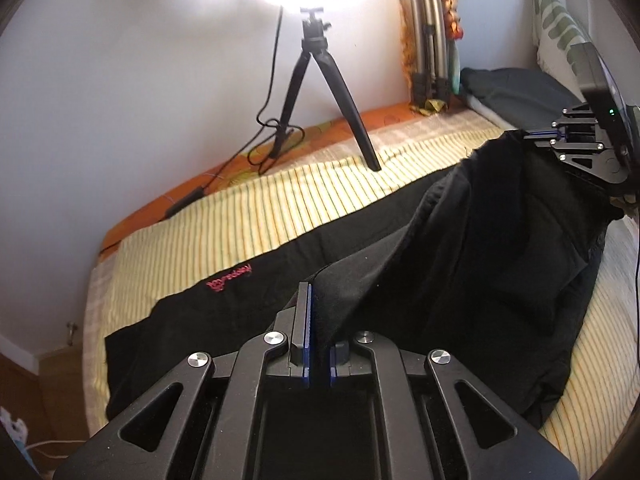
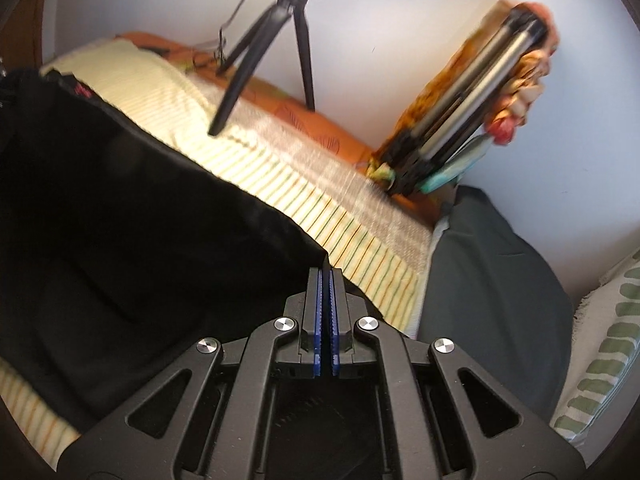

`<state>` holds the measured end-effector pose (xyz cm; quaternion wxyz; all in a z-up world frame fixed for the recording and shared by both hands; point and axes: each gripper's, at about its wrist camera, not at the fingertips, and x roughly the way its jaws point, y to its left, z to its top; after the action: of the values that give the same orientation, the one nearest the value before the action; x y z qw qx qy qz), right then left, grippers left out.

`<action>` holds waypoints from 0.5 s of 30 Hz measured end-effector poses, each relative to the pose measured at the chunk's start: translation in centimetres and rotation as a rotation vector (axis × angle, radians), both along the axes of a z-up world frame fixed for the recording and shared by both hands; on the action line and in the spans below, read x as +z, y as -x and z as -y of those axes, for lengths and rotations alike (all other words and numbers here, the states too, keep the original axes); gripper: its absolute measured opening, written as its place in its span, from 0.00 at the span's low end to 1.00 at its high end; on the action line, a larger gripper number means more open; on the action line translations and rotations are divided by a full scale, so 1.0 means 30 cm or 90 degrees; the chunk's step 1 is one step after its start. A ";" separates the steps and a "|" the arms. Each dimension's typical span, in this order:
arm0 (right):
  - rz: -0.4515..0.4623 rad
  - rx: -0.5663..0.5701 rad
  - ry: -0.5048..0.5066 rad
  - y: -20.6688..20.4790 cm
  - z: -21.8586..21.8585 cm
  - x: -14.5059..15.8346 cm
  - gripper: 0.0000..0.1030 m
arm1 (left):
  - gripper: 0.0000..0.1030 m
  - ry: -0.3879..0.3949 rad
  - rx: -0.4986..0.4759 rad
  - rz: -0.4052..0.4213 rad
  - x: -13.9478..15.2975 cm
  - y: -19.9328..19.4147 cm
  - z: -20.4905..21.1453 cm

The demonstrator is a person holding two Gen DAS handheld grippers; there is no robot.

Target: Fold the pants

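Black pants (image 1: 460,248) with a small red logo (image 1: 230,278) lie on a yellow striped bedsheet (image 1: 248,216). My left gripper (image 1: 320,292) is shut on a fold of the pants and holds it lifted above the bed. My right gripper (image 2: 326,280) is shut on a corner edge of the pants (image 2: 120,220), also raised. In the left wrist view the right gripper (image 1: 536,134) shows at the far right, holding the other lifted end. The cloth hangs between the two grippers.
A black tripod (image 1: 316,92) with a bright lamp stands on the bed by the wall, its cable (image 1: 264,136) trailing left. A folded tripod (image 1: 430,40) leans in the corner. A dark grey cloth (image 2: 492,280) and a leaf-print pillow (image 2: 604,352) lie at the right.
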<state>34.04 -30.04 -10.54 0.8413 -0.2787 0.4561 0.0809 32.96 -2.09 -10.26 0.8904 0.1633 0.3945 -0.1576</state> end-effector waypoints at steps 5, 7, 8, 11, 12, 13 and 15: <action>-0.029 -0.003 0.009 -0.039 -0.003 -0.071 0.03 | 0.22 0.045 -0.005 -0.034 -0.023 -0.037 0.002; -0.038 -0.008 0.011 -0.046 -0.001 -0.090 0.03 | 0.29 0.068 -0.001 -0.037 -0.012 -0.039 -0.001; -0.045 -0.010 0.012 -0.050 0.002 -0.099 0.03 | 0.34 0.073 0.000 -0.035 -0.002 -0.037 -0.002; -0.047 -0.019 0.007 -0.059 0.012 -0.099 0.06 | 0.39 0.085 0.003 -0.023 0.038 -0.031 -0.019; -0.048 -0.025 0.005 -0.062 0.015 -0.097 0.10 | 0.41 0.092 0.003 -0.020 0.056 -0.025 -0.033; -0.048 -0.029 0.003 -0.063 0.017 -0.092 0.18 | 0.42 0.100 0.002 -0.018 0.077 -0.015 -0.051; -0.038 -0.033 0.001 -0.056 0.017 -0.075 0.36 | 0.46 0.111 0.008 -0.006 0.114 0.004 -0.087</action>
<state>35.71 -30.55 -12.80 0.8291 -0.2648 0.4878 0.0672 32.83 0.52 -6.85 0.9004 0.0817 0.3844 -0.1866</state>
